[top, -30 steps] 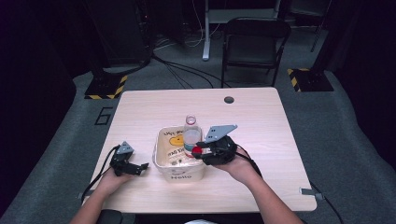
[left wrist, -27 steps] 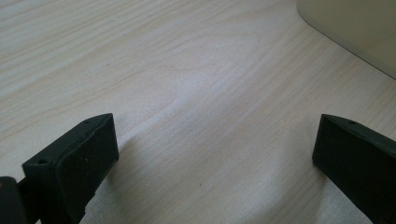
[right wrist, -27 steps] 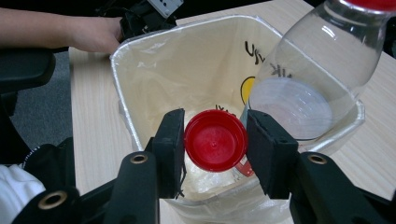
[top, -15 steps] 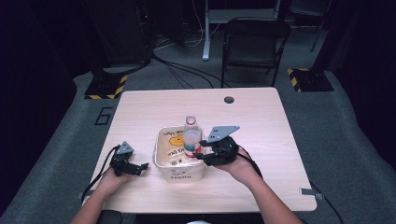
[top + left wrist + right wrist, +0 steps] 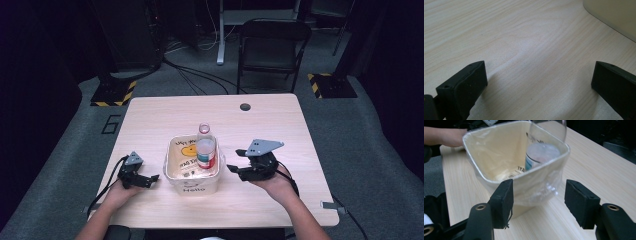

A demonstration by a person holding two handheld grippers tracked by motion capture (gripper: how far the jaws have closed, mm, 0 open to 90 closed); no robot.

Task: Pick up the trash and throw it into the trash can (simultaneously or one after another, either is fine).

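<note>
A clear plastic bottle (image 5: pixel 205 147) with a red and blue label stands upright in a cream bin (image 5: pixel 192 182) at the middle of the table. My right gripper (image 5: pixel 237 161) hovers just right of the bin, apart from it. Its jaws have just been opening, and nothing is pressed between them. In the right gripper view the gripper (image 5: pixel 539 186) faces the bin's near corner (image 5: pixel 486 152), with the bottle (image 5: pixel 541 152) inside behind the wall. My left gripper (image 5: pixel 150 180) rests on the table left of the bin. It stands open (image 5: pixel 537 67) over bare wood, and the bin's wall (image 5: pixel 614 17) lies off to one side.
The light wooden table (image 5: pixel 300 130) has a dark cable hole (image 5: pixel 245 106) near its far edge. A black chair (image 5: pixel 272 45) stands behind the table. Striped stand bases (image 5: pixel 112 92) sit on the floor. Cables trail from both grippers toward the near edge.
My right gripper has let go of the bottle, opened, and drawn back to the right, away from the bin. The bottle stays upright inside. The left gripper has not moved.
</note>
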